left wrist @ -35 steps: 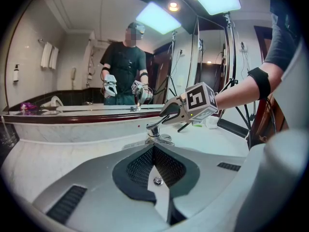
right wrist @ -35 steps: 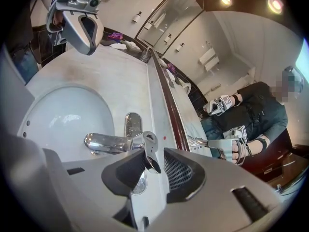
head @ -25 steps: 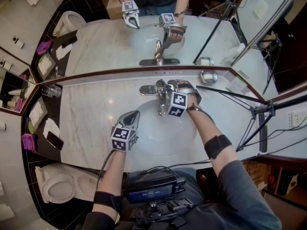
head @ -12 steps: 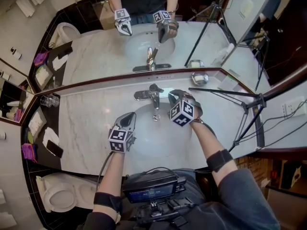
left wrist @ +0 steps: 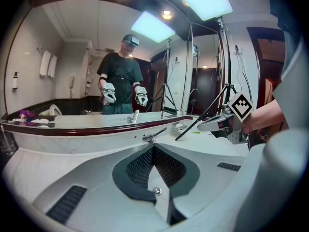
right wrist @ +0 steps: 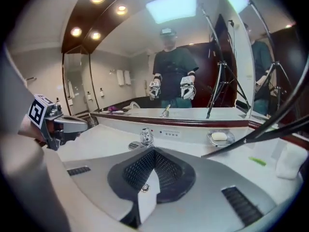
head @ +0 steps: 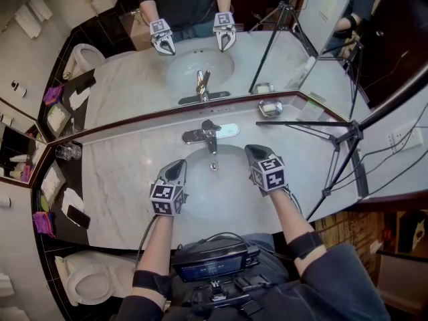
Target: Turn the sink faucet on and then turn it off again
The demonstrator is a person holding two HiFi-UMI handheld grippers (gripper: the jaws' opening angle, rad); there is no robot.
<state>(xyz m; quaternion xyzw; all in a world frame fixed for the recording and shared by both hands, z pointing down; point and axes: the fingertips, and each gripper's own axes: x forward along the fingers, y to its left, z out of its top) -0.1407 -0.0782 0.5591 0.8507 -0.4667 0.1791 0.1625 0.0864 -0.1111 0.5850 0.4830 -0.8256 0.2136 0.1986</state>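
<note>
The chrome faucet (head: 207, 134) stands at the back of the white basin (head: 224, 187), its lever on top. It shows small beyond each pair of jaws as the faucet (left wrist: 153, 135) and the faucet (right wrist: 144, 138). My right gripper (head: 251, 150) hovers over the basin's right rim, well clear of the faucet. Its jaws have just been closing and now stand shut with nothing between them. My left gripper (head: 178, 165) is shut and empty over the basin's left rim. Each gripper sees the other: the right gripper (left wrist: 227, 122) and the left gripper (right wrist: 67, 125).
A large mirror (head: 200, 52) rises behind the marble counter (head: 127, 179). A soap dish (head: 270, 108) sits back right, a glass (head: 65, 152) back left. A black tripod (head: 334, 139) reaches over the counter's right end. A phone (head: 75, 208) and a toilet (head: 87, 283) lie to the left.
My right gripper has come off the faucet, drawn back toward me and to the right, rolled over and closed its jaws. The left gripper has stayed put.
</note>
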